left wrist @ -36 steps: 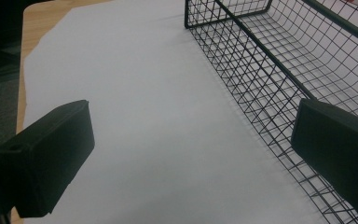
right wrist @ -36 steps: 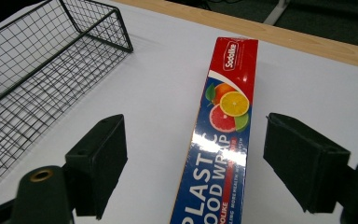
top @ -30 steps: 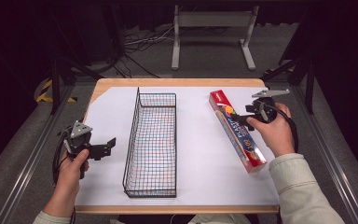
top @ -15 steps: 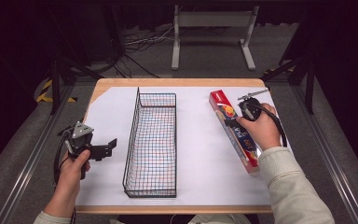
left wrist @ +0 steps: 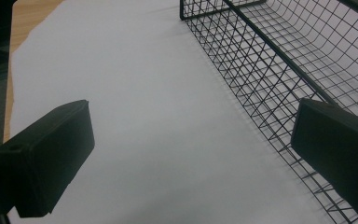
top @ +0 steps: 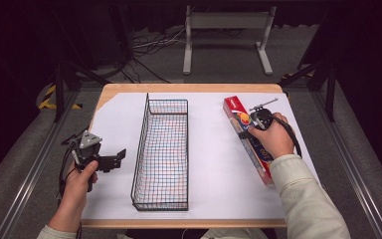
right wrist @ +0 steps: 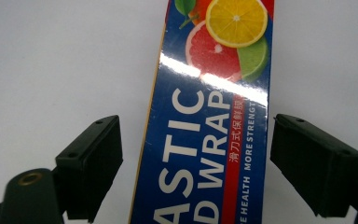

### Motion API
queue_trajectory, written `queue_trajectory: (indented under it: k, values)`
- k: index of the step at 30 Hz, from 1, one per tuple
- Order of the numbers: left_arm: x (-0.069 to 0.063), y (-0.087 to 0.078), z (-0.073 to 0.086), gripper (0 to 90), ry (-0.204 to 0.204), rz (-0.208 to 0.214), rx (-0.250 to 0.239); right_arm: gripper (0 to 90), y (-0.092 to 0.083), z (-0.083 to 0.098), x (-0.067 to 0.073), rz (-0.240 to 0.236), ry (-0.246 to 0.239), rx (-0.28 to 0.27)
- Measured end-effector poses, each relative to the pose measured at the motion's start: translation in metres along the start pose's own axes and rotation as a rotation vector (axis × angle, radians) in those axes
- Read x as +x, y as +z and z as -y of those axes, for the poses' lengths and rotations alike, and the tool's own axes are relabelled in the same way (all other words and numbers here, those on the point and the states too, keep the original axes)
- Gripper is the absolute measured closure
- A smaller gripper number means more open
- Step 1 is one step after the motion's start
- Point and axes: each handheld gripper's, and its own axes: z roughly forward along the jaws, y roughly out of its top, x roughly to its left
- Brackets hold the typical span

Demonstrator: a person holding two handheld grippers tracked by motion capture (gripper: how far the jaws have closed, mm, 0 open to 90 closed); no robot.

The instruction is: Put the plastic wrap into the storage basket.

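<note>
A long plastic wrap box (top: pixel 248 137), red and blue with citrus fruit printed on it, lies flat on the white sheet at the table's right. My right gripper (top: pixel 246 130) hangs directly over it, open, with one jaw on each side of the plastic wrap box (right wrist: pixel 209 135) and a gap to both. A black wire basket (top: pixel 163 154) stands empty in the middle. My left gripper (top: pixel 115 160) rests low at the left, open and empty, its jaws pointing toward the wire basket (left wrist: pixel 279 70).
The white sheet (top: pixel 214 164) covers most of the wooden table (top: pixel 189 88). Metal rails run along both sides of the table, and a white stand with cables sits on the floor behind.
My right gripper has come forward and left from the table's right edge and now sits over the box with its jaws straddling it. The left gripper has barely moved.
</note>
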Motion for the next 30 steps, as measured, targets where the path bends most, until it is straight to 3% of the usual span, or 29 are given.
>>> queue_trajectory:
  k: [3, 5, 8, 15, 20, 27, 30]
  values:
    - [0.0, 0.001, 0.0, 0.1, 0.003, 0.0, 0.0, 17.0, 0.005, -0.001, 0.0, 0.0, 0.011, 0.031]
    - [0.0, 0.001, 0.0, 0.1, 0.007, 0.005, 0.005, 13.0, 0.008, -0.001, 0.001, -0.004, 0.044, 0.049]
    - [-0.001, 0.001, 0.0, 0.1, 0.014, 0.008, 0.009, 15.7, 0.014, -0.002, 0.002, -0.004, 0.072, 0.094]
    - [-0.001, 0.002, 0.001, 0.1, 0.01, 0.01, 0.011, 22.6, 0.021, -0.005, 0.003, 0.023, 0.05, 0.135]
    - [-0.001, 0.002, 0.001, 0.1, 0.008, 0.01, 0.011, 30.7, 0.022, -0.009, 0.007, 0.075, 0.032, 0.168]
    - [-0.001, 0.003, 0.001, 0.1, 0.008, 0.009, 0.011, 38.5, 0.022, -0.015, 0.011, 0.13, 0.049, 0.218]
    - [0.001, 0.003, 0.002, 0.1, 0.002, 0.006, 0.011, 38.9, 0.022, -0.016, 0.011, 0.123, 0.064, 0.224]
